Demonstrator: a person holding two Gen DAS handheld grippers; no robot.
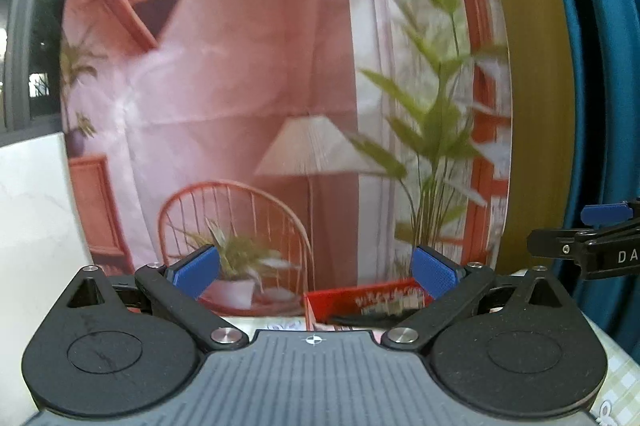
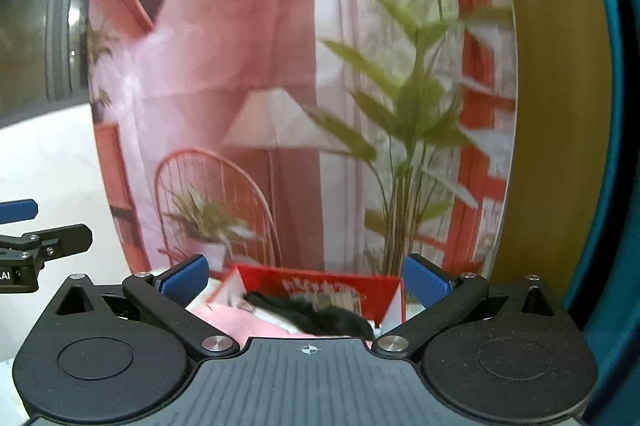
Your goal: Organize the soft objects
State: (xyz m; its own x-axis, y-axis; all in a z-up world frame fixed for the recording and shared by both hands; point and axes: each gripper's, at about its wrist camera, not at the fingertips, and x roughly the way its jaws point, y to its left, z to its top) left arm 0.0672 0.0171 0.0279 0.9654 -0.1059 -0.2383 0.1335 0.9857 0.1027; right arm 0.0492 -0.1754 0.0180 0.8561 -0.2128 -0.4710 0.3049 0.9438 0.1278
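A red box [image 2: 320, 288] stands low in the right wrist view, with a pink cloth [image 2: 236, 322] and a black soft item [image 2: 316, 314] lying in it. My right gripper [image 2: 306, 280] hangs open above the box, and nothing sits between its blue pads. In the left wrist view the same red box [image 1: 368, 300] shows partly behind the gripper body. My left gripper [image 1: 316, 270] is open too and holds nothing. Each gripper's finger [image 1: 600, 246] shows at the edge of the other's view.
A printed backdrop [image 1: 260, 86] of a pink room with a lamp, chair and plants hangs right behind the box. A mustard band [image 1: 536, 106] and a blue curtain [image 1: 600, 66] stand to the right. A white wall [image 1: 36, 206] is at the left, and a checked tablecloth [image 1: 616, 390] lies below.
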